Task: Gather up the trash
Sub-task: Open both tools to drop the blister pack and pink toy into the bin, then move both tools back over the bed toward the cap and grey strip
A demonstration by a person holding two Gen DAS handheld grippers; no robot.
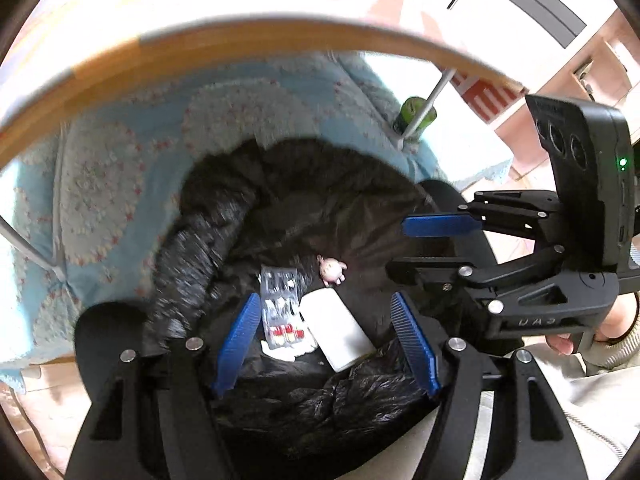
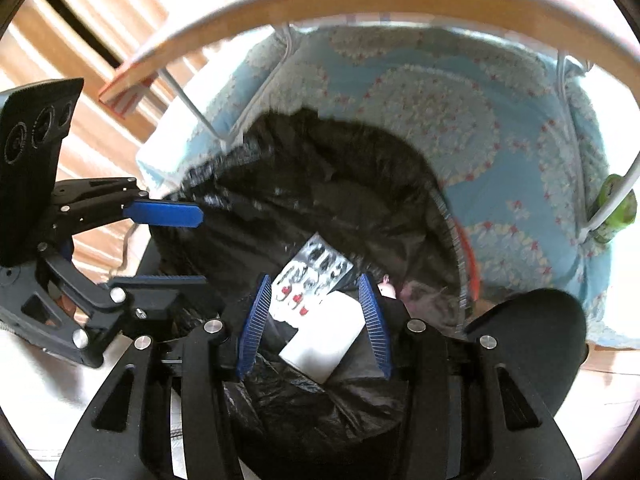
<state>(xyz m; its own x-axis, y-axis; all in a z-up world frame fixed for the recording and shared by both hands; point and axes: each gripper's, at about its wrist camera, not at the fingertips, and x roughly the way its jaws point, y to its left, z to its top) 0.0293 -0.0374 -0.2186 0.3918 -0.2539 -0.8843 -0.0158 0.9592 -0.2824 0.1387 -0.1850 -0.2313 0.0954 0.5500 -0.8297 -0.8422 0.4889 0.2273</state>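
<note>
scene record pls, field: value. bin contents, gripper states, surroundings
bin: black-lined trash bin, open, below both grippers
contents: blister pack with a few red capsules; white box; small pink figure; crumpled white paper under the pack
left gripper: open, nothing between the pads, over the bin
right gripper: open, holds nothing, over the bin
surroundings: blue floral cloth behind the bin; wooden table edge above; green bottle by a white leg
</note>
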